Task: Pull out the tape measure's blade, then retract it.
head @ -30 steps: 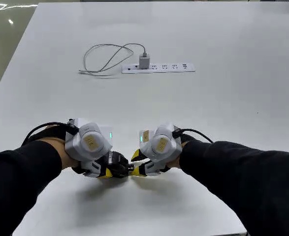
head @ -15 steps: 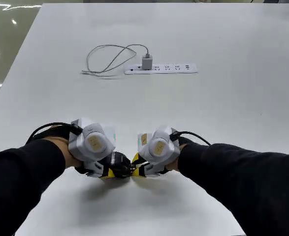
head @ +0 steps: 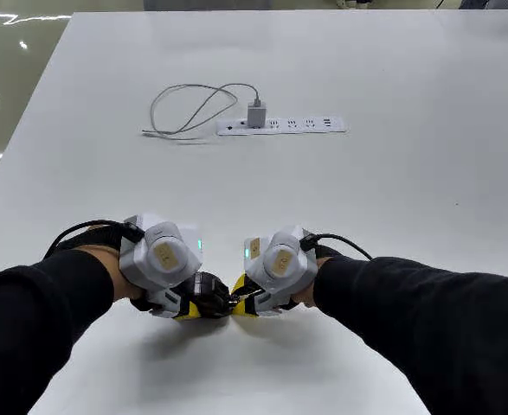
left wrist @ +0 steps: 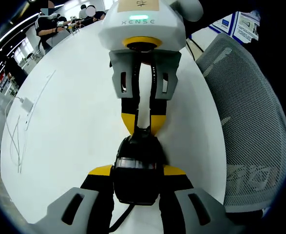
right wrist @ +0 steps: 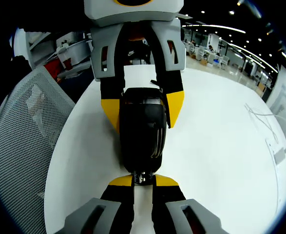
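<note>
Tape measure (head: 208, 296) is held lower centre of head view, axis left-right, blade end rightward. Its case (left wrist: 135, 163) is clamped by left tool (left wrist: 137, 171); blade tip (right wrist: 141, 176), made out in right gripper view, is pinched by right tool (right wrist: 143, 182).

Left tool (head: 191, 304) and right tool (head: 242, 298) face each other tip-to-tip, both clamped.

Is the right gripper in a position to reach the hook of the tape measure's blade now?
Probably yes. The right gripper seems shut on the blade hook at the mouth of the tape measure, which the left gripper holds; nothing stands between them.
</note>
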Demonstrator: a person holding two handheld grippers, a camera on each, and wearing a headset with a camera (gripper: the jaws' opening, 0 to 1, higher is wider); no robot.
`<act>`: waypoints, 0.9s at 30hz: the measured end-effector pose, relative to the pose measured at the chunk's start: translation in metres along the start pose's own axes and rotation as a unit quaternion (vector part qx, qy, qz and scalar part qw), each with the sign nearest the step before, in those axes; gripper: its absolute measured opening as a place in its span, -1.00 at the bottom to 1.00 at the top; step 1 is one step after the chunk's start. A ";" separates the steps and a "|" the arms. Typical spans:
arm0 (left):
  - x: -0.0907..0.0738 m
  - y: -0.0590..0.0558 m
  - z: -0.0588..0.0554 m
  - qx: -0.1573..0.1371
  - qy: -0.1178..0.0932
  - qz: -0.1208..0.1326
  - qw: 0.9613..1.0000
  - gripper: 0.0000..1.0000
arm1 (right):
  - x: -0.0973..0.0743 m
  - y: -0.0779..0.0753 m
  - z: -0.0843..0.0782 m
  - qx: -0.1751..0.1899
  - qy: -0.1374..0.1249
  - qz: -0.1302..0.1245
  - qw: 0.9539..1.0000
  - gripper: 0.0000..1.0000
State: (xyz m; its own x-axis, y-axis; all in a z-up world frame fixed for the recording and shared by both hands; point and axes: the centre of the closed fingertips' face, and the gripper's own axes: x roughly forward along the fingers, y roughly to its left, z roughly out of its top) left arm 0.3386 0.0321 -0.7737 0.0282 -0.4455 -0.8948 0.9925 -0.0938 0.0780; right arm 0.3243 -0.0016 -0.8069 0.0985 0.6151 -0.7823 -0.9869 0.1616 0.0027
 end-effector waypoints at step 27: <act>0.000 0.000 0.000 -0.003 -0.001 0.000 1.000 -0.39 | -0.009 0.000 -0.009 0.013 0.002 -0.003 1.000 -0.82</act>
State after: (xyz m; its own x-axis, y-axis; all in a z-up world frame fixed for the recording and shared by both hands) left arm 0.3391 0.0325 -0.7736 0.0287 -0.4477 -0.8937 0.9932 -0.0879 0.0760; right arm 0.3225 -0.0139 -0.8058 0.1048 0.6111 -0.7846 -0.9826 0.1853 0.0131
